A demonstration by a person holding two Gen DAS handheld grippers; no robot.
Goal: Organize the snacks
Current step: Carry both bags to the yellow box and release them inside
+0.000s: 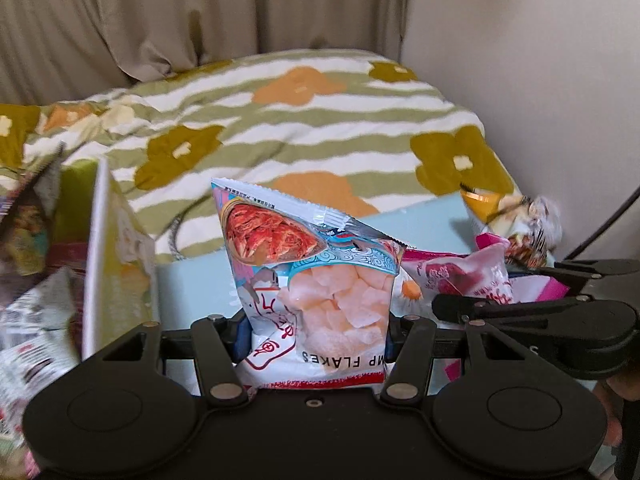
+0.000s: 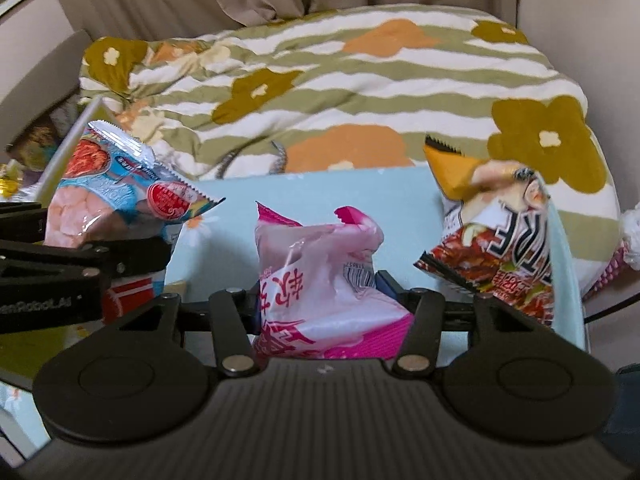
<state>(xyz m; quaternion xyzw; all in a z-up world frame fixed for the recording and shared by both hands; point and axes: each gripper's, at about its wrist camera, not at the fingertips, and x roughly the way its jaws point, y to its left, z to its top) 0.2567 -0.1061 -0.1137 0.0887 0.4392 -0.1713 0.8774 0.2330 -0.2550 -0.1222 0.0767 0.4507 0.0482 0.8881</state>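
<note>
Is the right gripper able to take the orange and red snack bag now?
Probably not yet: the right gripper is shut on the pink snack bag. The orange and red snack bag lies unobstructed beside it.

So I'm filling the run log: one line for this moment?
left tongs: shut on shrimp bag | right tongs: shut on pink bag | box: left

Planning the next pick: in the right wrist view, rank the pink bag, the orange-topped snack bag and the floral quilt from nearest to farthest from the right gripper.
1. pink bag, clamped in the right gripper.
2. orange-topped snack bag, to the right on the table.
3. floral quilt, behind the table.
</note>
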